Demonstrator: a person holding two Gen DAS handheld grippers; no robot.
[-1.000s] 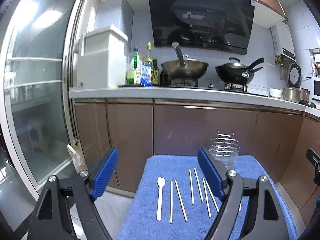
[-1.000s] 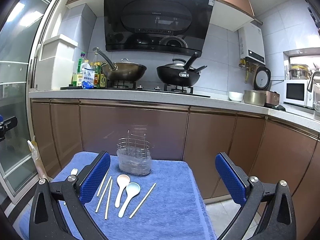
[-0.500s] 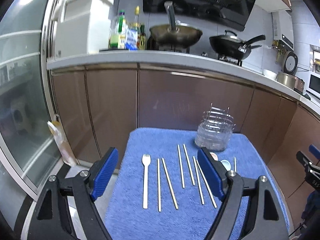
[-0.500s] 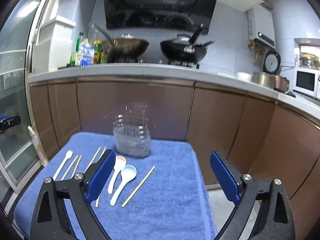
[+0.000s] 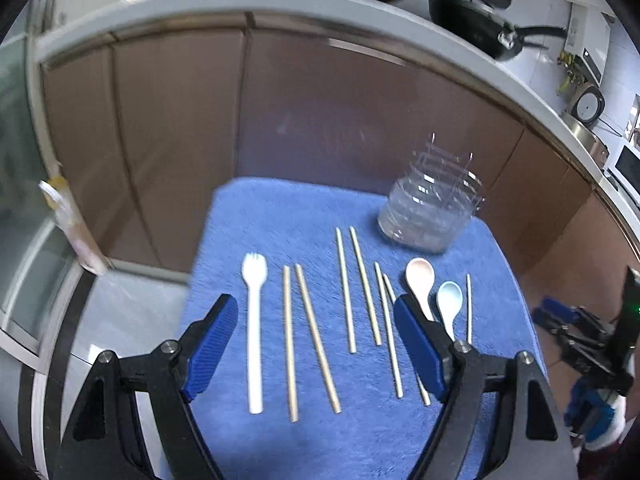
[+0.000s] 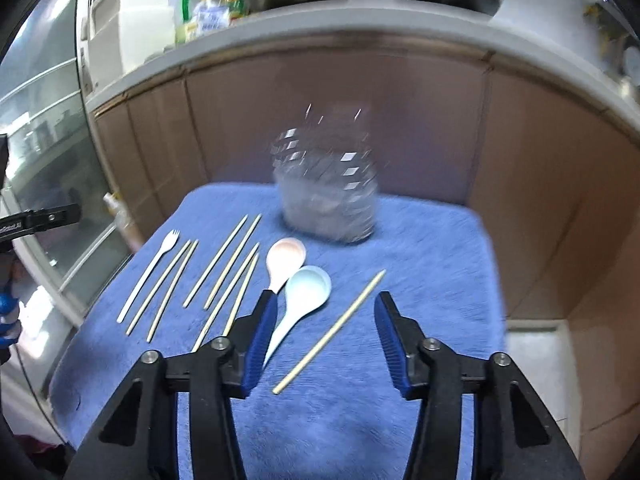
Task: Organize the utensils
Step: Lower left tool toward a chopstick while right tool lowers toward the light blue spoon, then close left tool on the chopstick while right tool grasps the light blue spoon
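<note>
Both the left gripper (image 5: pixel 316 344) and right gripper (image 6: pixel 322 340) are wide apart and empty, low in the frame, ready to move the chopsticks (image 5: pixel 312 336) into the holder (image 5: pixel 430 216).

Beyond my work area, a run of brown glossy cabinet doors (image 5: pixel 320 120) sits under a pale stone counter edge (image 5: pixel 224 4). On that counter I see a black wok with a long handle (image 5: pixel 476 28), a white boxy appliance (image 6: pixel 132 20) and a cluster of bottles with green and blue labels (image 6: pixel 204 12), blurred. A glass sliding door with a metal frame (image 6: pixel 44 128) stands at the left. Pale floor tile (image 6: pixel 532 344) shows at the right.
</note>
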